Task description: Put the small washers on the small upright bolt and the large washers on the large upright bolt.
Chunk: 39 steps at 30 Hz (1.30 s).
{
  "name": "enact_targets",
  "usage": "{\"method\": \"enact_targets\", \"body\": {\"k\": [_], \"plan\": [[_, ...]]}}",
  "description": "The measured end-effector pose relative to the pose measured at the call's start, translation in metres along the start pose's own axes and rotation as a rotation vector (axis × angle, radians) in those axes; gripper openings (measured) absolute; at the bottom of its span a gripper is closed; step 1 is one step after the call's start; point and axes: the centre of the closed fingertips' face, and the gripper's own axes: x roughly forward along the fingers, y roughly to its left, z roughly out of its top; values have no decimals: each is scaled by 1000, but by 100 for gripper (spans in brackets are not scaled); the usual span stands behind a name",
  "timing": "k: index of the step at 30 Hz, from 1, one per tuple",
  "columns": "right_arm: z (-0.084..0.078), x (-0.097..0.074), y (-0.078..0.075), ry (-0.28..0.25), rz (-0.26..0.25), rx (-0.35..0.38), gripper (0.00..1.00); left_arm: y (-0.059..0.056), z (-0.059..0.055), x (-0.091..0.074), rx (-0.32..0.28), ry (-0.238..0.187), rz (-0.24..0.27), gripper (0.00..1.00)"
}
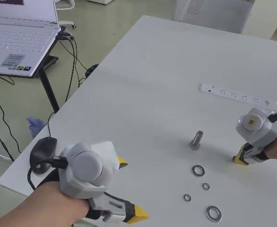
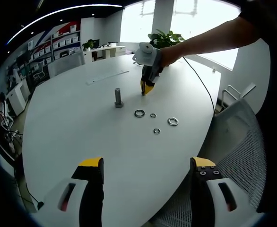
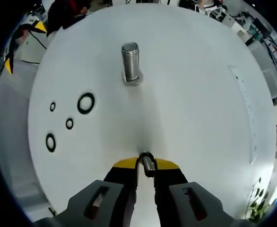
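left side first: my left gripper [image 2: 146, 163] hangs over the near edge of the white table [image 1: 152, 85], jaws spread wide with nothing between them. moving right in the head view, four washers lie flat on the table in a loose cluster, none touching another: two large washers [image 1: 198, 170] and two small washers [image 1: 205, 186], the small pair sitting between the large ones. at twelve o'clock from that cluster, just beyond it, the large bolt [image 1: 196, 140] stands upright on its head. further right, my right gripper [image 1: 240, 160] is tipped down onto the table, jaws pinched in on the small bolt [image 3: 148, 163], which sits between the yellow tips. from those jaws, in the right gripper view, the large bolt is at twelve o'clock and the washers at about ten. a power strip [image 1: 235, 94] lies at one o'clock from the large bolt.
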Motion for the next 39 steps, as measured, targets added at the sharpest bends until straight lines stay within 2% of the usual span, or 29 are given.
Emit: {"method": "enact_targets", "body": {"k": [12, 16, 27, 33, 39], "plan": [[1, 0, 0, 1, 14, 18, 14, -2, -4, 1, 1, 12, -8, 73], [1, 0, 0, -1, 14, 4, 14, -2, -3, 0, -1, 8, -8, 73], [4, -3, -3, -25, 10, 14, 29, -5, -3, -3, -2, 5, -10, 73], [3, -8, 1, -27, 11, 16, 31, -3, -2, -8, 2, 2, -1, 73], [7, -17, 0, -42, -3, 19, 34, 1, 6, -14, 5, -17, 22, 75]]}}
